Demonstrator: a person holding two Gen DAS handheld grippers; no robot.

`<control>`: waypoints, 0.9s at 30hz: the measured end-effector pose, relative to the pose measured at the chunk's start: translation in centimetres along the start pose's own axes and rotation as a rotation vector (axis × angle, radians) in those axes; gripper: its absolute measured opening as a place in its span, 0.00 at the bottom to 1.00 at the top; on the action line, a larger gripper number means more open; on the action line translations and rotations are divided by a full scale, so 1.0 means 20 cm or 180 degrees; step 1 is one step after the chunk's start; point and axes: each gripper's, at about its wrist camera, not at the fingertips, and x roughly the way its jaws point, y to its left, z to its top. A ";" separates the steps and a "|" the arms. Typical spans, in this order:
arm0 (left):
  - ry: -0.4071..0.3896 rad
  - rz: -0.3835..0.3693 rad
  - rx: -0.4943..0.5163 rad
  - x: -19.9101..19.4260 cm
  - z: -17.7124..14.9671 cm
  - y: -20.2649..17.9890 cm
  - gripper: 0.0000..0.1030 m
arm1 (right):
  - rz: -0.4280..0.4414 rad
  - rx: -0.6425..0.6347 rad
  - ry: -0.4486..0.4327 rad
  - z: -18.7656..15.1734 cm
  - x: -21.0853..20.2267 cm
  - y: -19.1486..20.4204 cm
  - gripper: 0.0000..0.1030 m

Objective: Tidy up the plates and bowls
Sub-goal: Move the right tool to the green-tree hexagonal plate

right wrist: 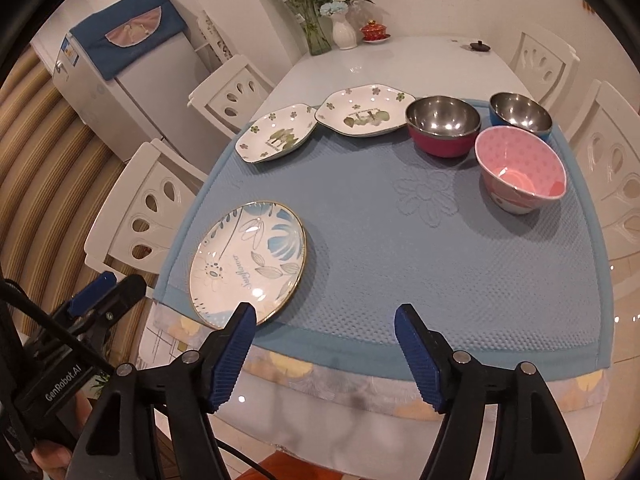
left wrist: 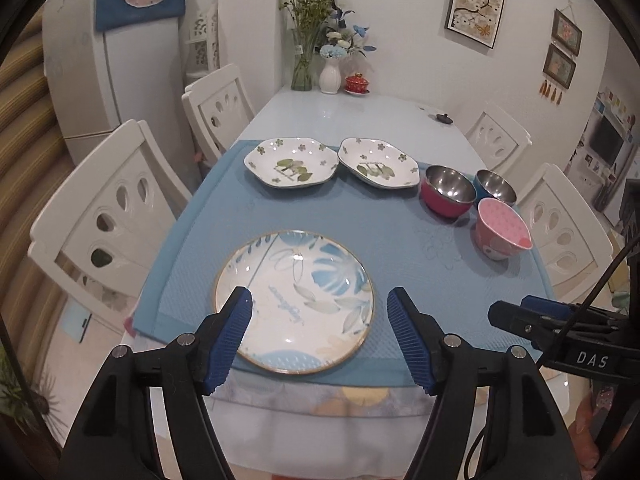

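Left wrist | left tongs (left wrist: 320, 300) apart, empty | right tongs (right wrist: 325, 316) apart, empty | glossy round plate (left wrist: 296, 300) on dimpled blue mat (left wrist: 420, 240)

Soft, even indoor light is filling both views; glare is glinting off the glossy white tabletop (right wrist: 400, 60), and fisheye distortion is bending the edges.

Blue-leaf plate (left wrist: 296, 300) on light-blue mat (left wrist: 400, 248).
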 end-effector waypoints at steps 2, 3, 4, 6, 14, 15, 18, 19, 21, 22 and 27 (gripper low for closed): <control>-0.0010 -0.0014 0.0026 0.04 0.05 0.04 0.67 | -0.0004 0.0026 0.0002 0.04 0.04 0.01 0.68; -0.0017 -0.0009 0.0056 0.07 0.09 0.06 0.67 | -0.0004 0.0048 -0.0003 0.07 0.06 0.02 0.68; -0.0018 0.0000 0.0075 0.08 0.11 0.07 0.67 | -0.0004 0.0063 -0.0007 0.09 0.08 0.02 0.68; 0.0018 0.0008 0.0129 0.14 0.18 0.13 0.67 | -0.0020 0.0125 0.0005 0.16 0.14 0.03 0.68; 0.0178 -0.0122 0.0208 0.50 0.51 0.45 0.67 | -0.0043 0.0401 -0.0031 0.52 0.43 0.12 0.68; 0.0206 -0.0163 0.0189 0.57 0.55 0.50 0.67 | -0.0062 0.0417 -0.0015 0.57 0.49 0.13 0.68; 0.0238 -0.0209 0.0164 0.71 0.65 0.59 0.67 | -0.0094 0.0464 0.0035 0.70 0.66 0.17 0.68; 0.0248 -0.0223 0.0167 0.77 0.69 0.62 0.67 | -0.0103 0.0489 0.0048 0.74 0.71 0.18 0.68; 0.0304 -0.0254 0.0193 0.87 0.75 0.66 0.67 | -0.0101 0.0561 0.0087 0.81 0.83 0.19 0.68; 0.0330 -0.0278 0.0212 0.94 0.78 0.68 0.67 | -0.0106 0.0607 0.0120 0.85 0.89 0.19 0.68; 0.0469 -0.0438 0.0236 1.20 0.89 0.72 0.66 | -0.0191 0.0767 0.0218 0.97 1.11 0.18 0.68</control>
